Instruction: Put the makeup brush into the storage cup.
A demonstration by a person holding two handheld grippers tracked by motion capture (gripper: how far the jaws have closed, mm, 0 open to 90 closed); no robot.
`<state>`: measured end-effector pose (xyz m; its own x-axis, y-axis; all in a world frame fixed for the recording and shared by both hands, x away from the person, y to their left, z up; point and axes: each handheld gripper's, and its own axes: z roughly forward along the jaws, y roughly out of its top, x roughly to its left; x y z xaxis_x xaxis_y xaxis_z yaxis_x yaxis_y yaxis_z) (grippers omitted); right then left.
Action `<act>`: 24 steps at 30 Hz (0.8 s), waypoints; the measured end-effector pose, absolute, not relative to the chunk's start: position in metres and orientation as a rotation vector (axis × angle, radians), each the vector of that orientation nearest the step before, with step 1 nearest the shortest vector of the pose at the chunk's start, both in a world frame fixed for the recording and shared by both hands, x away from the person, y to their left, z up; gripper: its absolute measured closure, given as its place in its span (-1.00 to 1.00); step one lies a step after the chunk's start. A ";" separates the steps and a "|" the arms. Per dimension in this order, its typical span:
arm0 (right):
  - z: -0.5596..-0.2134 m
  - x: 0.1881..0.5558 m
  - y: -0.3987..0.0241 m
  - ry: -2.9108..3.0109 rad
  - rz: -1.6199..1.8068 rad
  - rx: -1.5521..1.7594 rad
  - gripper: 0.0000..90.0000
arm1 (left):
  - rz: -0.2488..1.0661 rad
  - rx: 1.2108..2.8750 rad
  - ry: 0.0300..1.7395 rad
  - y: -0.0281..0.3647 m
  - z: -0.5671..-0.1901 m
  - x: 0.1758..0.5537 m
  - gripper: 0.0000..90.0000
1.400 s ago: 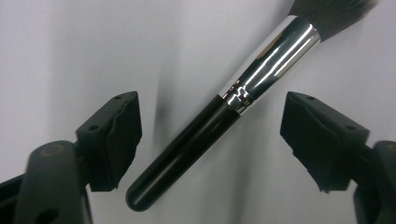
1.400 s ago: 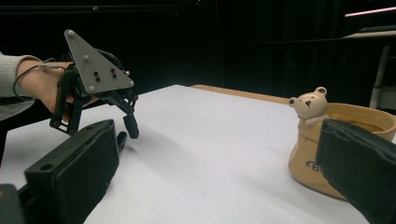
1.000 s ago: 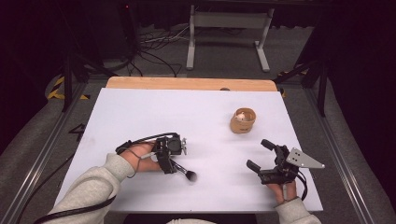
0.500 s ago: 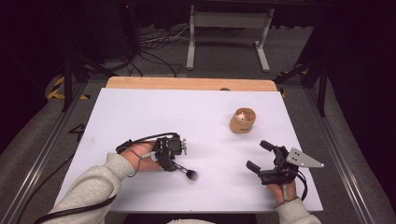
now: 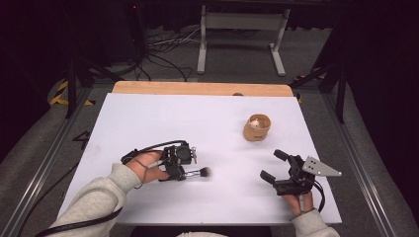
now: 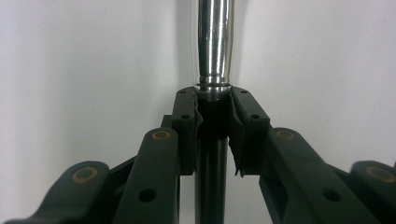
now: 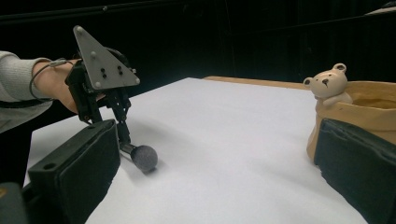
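Left tongs (image 5: 184,168) clamped on makeup brush (image 5: 196,173) near desk (image 5: 163,118) front edge, right tongs (image 5: 272,165) wide open, empty, bear cup (image 5: 257,127) toward right edge.

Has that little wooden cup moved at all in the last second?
No. The cup sits at the same spot near the table's far right corner.

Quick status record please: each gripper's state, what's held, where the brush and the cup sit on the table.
left gripper: shut on the brush handle, low over the table's near left part
brush: bristle head at the table surface, pointing toward the right gripper; contact unclear
right gripper: open, holds nothing, near right part of the table
cup: tan, with a small bear figure on its rim, upright, beyond the right gripper, apart from both grippers
table: white top, wooden strip along the far edge
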<state>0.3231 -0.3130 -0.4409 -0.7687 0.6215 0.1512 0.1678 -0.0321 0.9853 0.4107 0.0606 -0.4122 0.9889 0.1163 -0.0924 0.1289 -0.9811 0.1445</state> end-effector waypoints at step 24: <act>-0.440 0.322 -0.309 1.940 1.823 0.810 -0.97 | -0.010 2.622 0.215 0.092 -0.366 0.398 0.65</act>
